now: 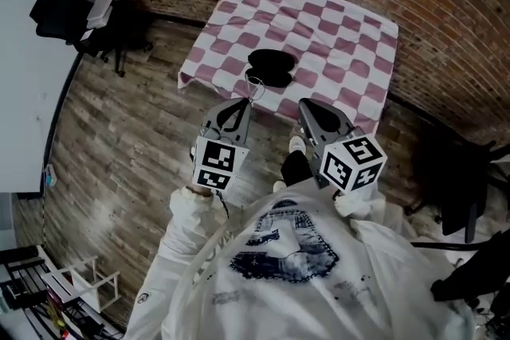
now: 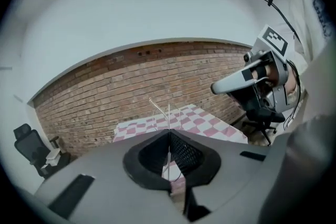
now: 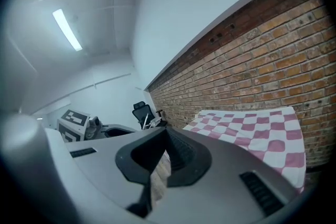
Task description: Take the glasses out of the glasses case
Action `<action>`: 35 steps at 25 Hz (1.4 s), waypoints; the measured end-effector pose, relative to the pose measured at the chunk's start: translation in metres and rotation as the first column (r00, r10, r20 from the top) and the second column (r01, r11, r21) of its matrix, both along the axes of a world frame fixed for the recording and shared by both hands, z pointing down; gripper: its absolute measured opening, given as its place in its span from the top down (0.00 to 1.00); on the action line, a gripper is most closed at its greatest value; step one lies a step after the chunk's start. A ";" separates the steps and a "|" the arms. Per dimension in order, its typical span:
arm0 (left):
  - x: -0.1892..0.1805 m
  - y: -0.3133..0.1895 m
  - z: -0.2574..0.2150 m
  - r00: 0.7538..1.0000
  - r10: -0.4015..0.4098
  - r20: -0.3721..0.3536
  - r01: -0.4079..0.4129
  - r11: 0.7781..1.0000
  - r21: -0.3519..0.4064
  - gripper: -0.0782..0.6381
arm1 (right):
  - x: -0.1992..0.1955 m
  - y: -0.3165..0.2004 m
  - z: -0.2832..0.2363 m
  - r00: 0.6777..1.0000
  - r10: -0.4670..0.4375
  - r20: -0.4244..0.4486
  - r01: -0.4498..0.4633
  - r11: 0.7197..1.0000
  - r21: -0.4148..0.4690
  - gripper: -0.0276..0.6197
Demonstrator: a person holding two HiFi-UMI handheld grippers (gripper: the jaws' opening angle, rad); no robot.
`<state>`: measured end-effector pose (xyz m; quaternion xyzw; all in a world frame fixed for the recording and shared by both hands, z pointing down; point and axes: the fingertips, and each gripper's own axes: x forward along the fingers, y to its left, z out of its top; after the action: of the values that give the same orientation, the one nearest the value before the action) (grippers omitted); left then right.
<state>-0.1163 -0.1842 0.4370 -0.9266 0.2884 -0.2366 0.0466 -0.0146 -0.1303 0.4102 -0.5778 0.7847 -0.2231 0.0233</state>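
Observation:
An open black glasses case (image 1: 271,68) lies near the front of the table's pink-and-white checked cloth (image 1: 335,28). Thin wire-framed glasses (image 1: 256,89) hang in the air just in front of the case, above the table's near edge. My left gripper (image 1: 245,101) is shut on them. In the left gripper view the wire frame (image 2: 168,113) sticks up from between the closed jaws of the left gripper (image 2: 169,134). My right gripper (image 1: 305,103) hovers to the right at about the same height, shut with nothing in it. The right gripper view shows the right gripper (image 3: 167,131) with its jaws together.
The table stands against a brick wall (image 1: 446,28) on a wooden floor (image 1: 119,139). A black office chair (image 1: 80,20) is at the left, and another dark chair (image 1: 462,187) is at the right. A white rack (image 1: 72,283) sits at the lower left.

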 end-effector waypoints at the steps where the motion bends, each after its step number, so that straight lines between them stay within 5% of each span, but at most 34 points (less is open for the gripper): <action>1: -0.003 0.004 -0.006 1.000 -0.013 -0.017 0.014 1.000 0.009 0.87 | -0.002 0.002 -0.002 1.000 -0.004 -0.006 0.004 1.000 0.006 0.94; 12: -0.038 0.041 -0.062 0.952 -0.211 -0.221 0.218 0.976 0.009 0.87 | -0.010 0.033 -0.031 0.999 0.009 -0.051 -0.005 0.997 0.083 0.94; 35: -0.064 0.071 -0.075 0.919 -0.281 -0.277 0.290 0.957 -0.011 0.87 | -0.016 0.056 -0.041 0.998 0.037 -0.051 -0.032 0.993 0.111 0.94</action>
<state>-0.1806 -0.1127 0.3623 -0.8976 0.4277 -0.1054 -0.0148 -0.0311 -0.0747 0.3695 -0.5948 0.7861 -0.1638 0.0381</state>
